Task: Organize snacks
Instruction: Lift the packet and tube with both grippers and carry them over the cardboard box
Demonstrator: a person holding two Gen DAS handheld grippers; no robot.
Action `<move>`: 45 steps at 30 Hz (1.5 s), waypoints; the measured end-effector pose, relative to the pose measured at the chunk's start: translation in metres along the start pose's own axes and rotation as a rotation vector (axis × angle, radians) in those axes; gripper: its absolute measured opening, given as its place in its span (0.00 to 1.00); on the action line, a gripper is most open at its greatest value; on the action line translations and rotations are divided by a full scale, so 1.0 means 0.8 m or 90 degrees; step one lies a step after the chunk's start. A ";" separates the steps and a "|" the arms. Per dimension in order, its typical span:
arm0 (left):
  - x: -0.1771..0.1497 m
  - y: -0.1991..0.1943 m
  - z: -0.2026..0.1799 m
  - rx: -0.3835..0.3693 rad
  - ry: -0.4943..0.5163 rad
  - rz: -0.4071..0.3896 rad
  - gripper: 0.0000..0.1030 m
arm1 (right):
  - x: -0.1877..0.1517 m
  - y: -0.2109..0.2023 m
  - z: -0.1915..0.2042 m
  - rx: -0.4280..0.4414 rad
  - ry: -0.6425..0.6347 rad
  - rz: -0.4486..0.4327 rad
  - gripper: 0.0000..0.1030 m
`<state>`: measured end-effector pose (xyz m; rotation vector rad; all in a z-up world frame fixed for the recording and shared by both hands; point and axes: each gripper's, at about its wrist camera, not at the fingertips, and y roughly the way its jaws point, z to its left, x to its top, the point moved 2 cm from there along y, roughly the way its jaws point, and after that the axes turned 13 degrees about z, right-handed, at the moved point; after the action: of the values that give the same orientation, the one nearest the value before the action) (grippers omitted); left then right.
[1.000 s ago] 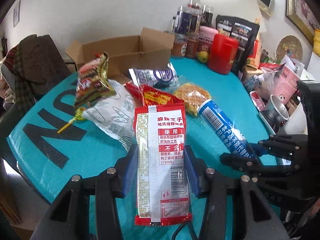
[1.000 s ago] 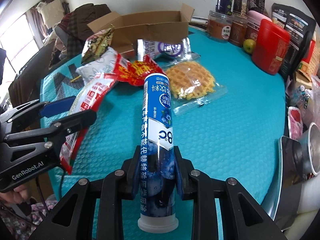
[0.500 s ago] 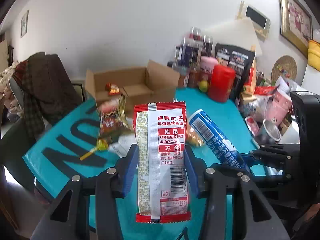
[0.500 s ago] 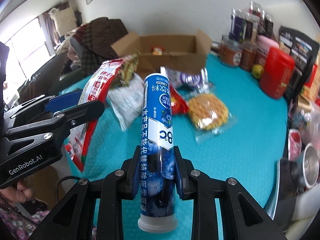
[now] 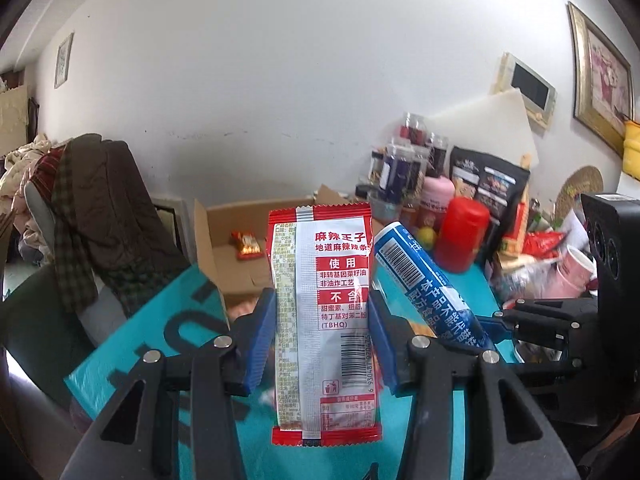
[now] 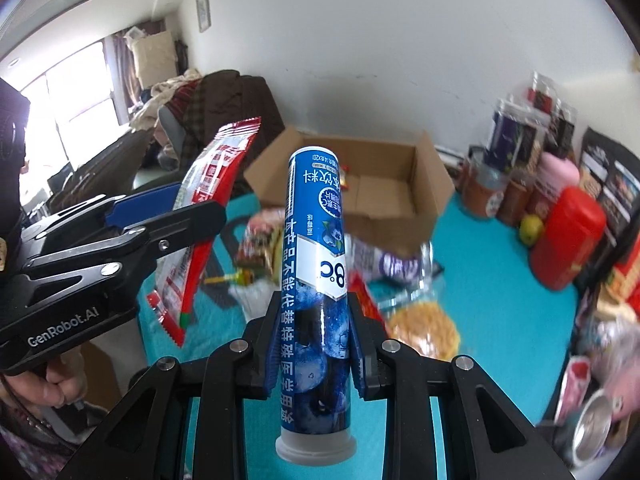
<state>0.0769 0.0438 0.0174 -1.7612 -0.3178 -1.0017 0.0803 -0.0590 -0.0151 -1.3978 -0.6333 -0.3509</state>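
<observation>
1. Left wrist view: the snack packet [image 5: 324, 320] is a flat red and white sachet with printed text and a barcode. It stands upright, held clear above the teal table [image 5: 160, 340].
2. The left gripper [image 5: 322, 340] grasps the packet, its blue pads pressed on both side edges. Behind it sits an open cardboard box [image 5: 236, 248].
3. Right wrist view: the tube [image 6: 316, 288] is a blue cylinder with a white cap at its near end, lifted above the table and pointing toward the box.
4. The right gripper [image 6: 314, 344] is clenched on the tube's lower half, its fingers [image 6: 272, 344] pressed to each side.
</observation>
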 end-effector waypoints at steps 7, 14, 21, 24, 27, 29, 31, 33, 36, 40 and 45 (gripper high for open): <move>0.054 0.021 0.020 0.015 0.000 -0.026 0.44 | 0.058 0.013 -0.019 -0.006 -0.013 -0.023 0.27; 0.108 0.061 0.039 0.017 -0.002 -0.034 0.44 | 0.113 0.035 -0.048 -0.021 -0.008 -0.042 0.27; 0.157 0.115 0.058 0.010 -0.007 -0.020 0.44 | 0.161 0.068 -0.082 -0.037 0.002 -0.045 0.27; 0.173 0.134 0.063 0.012 -0.006 -0.017 0.44 | 0.180 0.086 -0.099 -0.037 0.012 -0.040 0.27; 0.188 0.157 0.070 0.020 -0.010 -0.009 0.44 | 0.197 0.103 -0.116 -0.040 0.024 -0.034 0.27; 0.197 0.170 0.076 0.026 -0.014 -0.005 0.44 | 0.207 0.115 -0.125 -0.043 0.028 -0.031 0.27; 0.206 0.184 0.083 0.038 -0.016 0.000 0.44 | 0.216 0.126 -0.131 -0.045 0.031 -0.024 0.27; 0.212 0.196 0.089 0.049 -0.018 0.005 0.44 | 0.225 0.137 -0.136 -0.047 0.030 -0.018 0.27; 0.220 0.215 0.095 0.052 -0.016 0.025 0.44 | 0.238 0.158 -0.139 -0.049 0.024 0.001 0.27; 0.223 0.237 0.106 0.070 -0.016 0.048 0.44 | 0.247 0.181 -0.143 -0.045 0.026 0.016 0.27; 0.223 0.264 0.122 0.093 -0.029 0.078 0.44 | 0.256 0.210 -0.146 -0.046 0.027 0.036 0.27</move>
<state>0.3657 -0.0038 0.0028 -1.6526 -0.3001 -0.8310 0.3630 -0.1192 -0.0313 -1.4704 -0.5490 -0.3608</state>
